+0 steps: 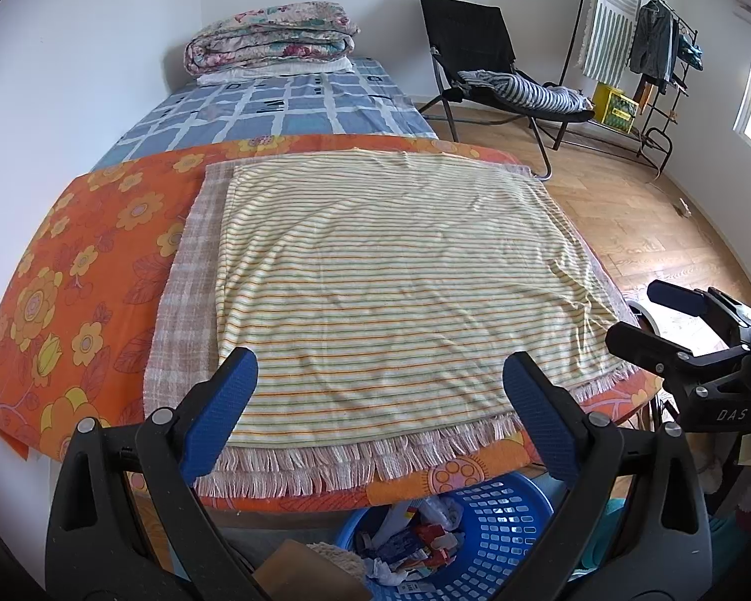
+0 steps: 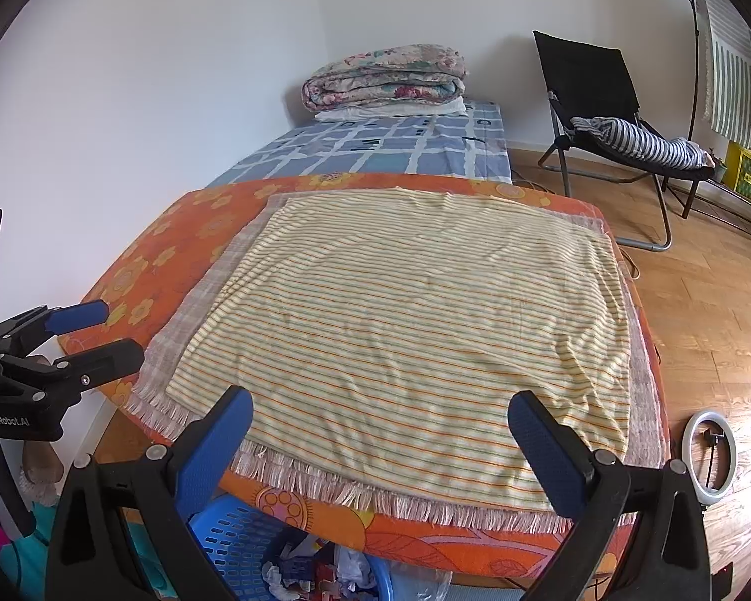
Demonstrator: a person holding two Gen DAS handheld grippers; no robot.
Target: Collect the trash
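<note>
A blue perforated plastic basket (image 1: 500,516) stands on the floor below the table's near edge, holding crumpled paper and wrappers (image 1: 415,546). It also shows in the right wrist view (image 2: 235,546), with the trash (image 2: 325,576) inside. My left gripper (image 1: 380,380) is open and empty, hovering over the near edge of the striped cloth (image 1: 400,270). My right gripper (image 2: 380,425) is open and empty over the same cloth (image 2: 400,310). Each gripper shows in the other's view: the right gripper at the right (image 1: 646,315), the left gripper at the left (image 2: 100,330).
The table carries an orange floral cover (image 1: 75,260) and a fringed plaid cloth under the striped one. Behind it are a bed (image 1: 285,105) with a folded quilt (image 1: 270,40), a black folding chair (image 1: 480,50) and a clothes rack (image 1: 641,40). A ring light (image 2: 711,456) lies on the wooden floor.
</note>
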